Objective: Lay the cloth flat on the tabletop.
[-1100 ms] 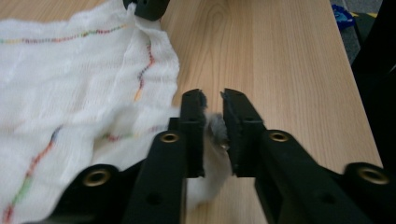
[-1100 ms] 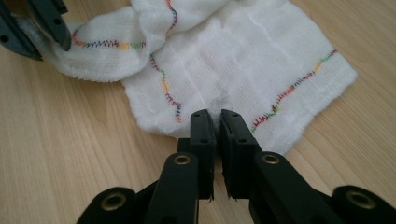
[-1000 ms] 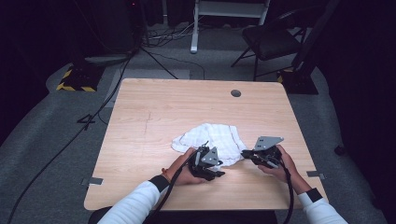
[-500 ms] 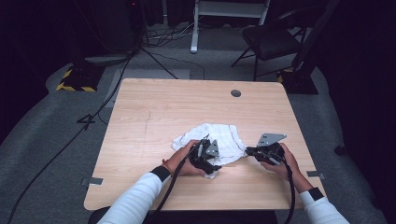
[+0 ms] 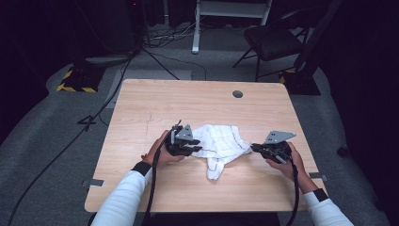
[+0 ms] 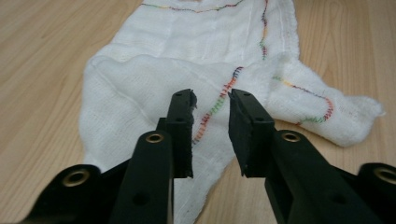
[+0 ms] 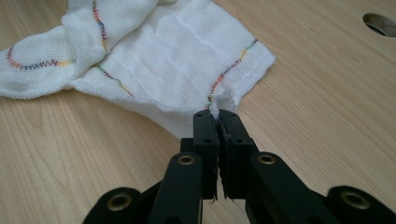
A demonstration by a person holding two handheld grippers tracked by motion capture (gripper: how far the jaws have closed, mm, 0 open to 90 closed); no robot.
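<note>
A crumpled white cloth (image 5: 221, 141) with multicoloured stitching lies at the middle of the wooden table (image 5: 188, 103). My left gripper (image 5: 196, 149) is at the cloth's left edge. In the left gripper view its jaws have just been closing, and they stand apart (image 6: 211, 100) just over the cloth (image 6: 187, 46), a stitched seam showing through the gap and no pad pressing on it. My right gripper (image 5: 254, 147) is at the cloth's right end. In the right gripper view it is shut (image 7: 214, 114) on a stitched corner of the cloth (image 7: 173, 60).
A round cable hole (image 5: 237, 93) sits in the table's far right part, also seen as the hole (image 7: 378, 23) in the right gripper view. A chair (image 5: 273, 42) and cables stand on the floor beyond the table. Both forearms come in over the front edge.
My left gripper has moved left and away from the front edge to the cloth's left side, and its jaws have narrowed. The right gripper has stayed in place, holding the corner.
</note>
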